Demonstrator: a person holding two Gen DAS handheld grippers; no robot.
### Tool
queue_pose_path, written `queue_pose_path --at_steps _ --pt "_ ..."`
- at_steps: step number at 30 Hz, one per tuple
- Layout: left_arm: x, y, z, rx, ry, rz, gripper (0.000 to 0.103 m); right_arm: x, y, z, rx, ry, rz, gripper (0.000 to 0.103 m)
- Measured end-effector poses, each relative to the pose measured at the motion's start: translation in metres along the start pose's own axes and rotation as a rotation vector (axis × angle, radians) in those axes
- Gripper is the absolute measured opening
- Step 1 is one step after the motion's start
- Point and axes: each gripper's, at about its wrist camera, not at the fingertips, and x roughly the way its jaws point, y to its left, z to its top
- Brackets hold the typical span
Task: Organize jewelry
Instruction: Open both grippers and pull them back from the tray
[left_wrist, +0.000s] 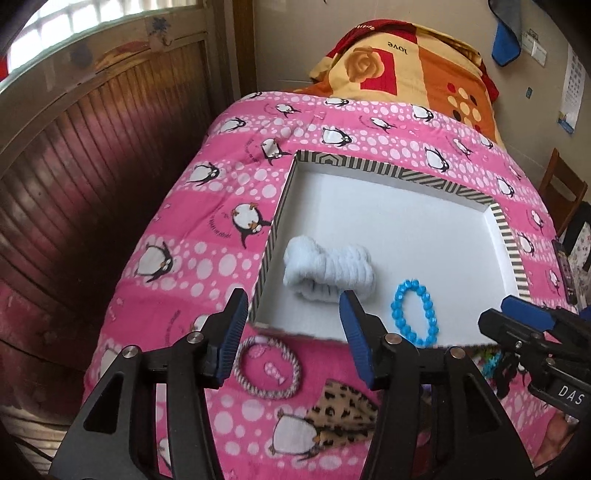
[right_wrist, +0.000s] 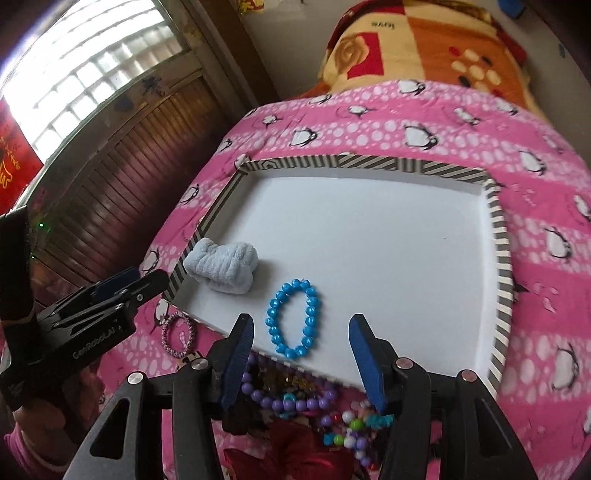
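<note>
A shallow white box (left_wrist: 509, 236) (right_wrist: 498, 236) with a striped rim lies on the pink penguin blanket. Inside it lie a pale blue fluffy scrunchie (left_wrist: 328, 266) (right_wrist: 225, 266) and a blue bead bracelet (left_wrist: 415, 314) (right_wrist: 293, 319). My left gripper (left_wrist: 293, 314) is open and empty above the box's near left corner; it also shows in the right wrist view (right_wrist: 125, 282). My right gripper (right_wrist: 301, 332) is open and empty just above the blue bracelet. A pink-grey braided ring (left_wrist: 267, 367) (right_wrist: 177, 336) lies in front of the box.
A pile of loose bead bracelets (right_wrist: 295, 398), purple and mixed colours, lies on the blanket (left_wrist: 192, 229) before the box's near edge. A leopard-print piece (left_wrist: 343, 410) and a dark red cloth item (right_wrist: 295, 450) lie nearby. A wooden panel wall (left_wrist: 74, 177) stands at the left.
</note>
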Motion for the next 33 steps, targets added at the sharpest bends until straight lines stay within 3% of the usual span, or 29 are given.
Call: queue_pose_path --at_steps 19,33 --pt "-0.054 0.015 -0.058 0.006 -0.068 0.03 0.051 -0.035 0.028 -0.056 -0.004 -0.013 -0.08 0.052" --pt "-0.07 0.018 -0.077 0.021 -0.08 0.017 0.051 -0.05 0.039 -0.08 -0.003 -0.011 -0.12 0.052"
